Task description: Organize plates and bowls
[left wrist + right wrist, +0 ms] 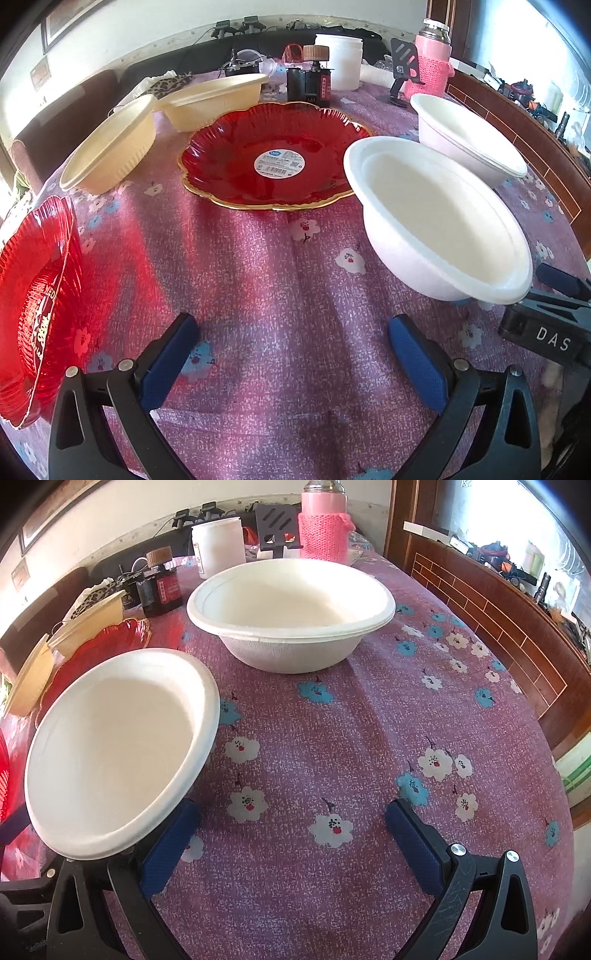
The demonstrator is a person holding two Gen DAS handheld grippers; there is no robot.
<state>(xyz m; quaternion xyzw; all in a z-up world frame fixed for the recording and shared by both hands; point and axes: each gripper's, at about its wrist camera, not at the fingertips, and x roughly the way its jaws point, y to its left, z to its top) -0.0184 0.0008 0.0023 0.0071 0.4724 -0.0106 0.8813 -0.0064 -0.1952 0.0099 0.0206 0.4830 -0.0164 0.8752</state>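
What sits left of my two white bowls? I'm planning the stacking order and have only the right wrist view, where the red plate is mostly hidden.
Observer: The red plate is a whole gold-rimmed dish with nothing on it, and it has a round white sticker at its centre.
Operator: Is there any other plate?
Observer: Yes. A second red plate lies at the far left of the left wrist view, nearer the camera than the first.
Operator: And is the left gripper free?
Observer: The left gripper is open over bare tablecloth and holds nothing.
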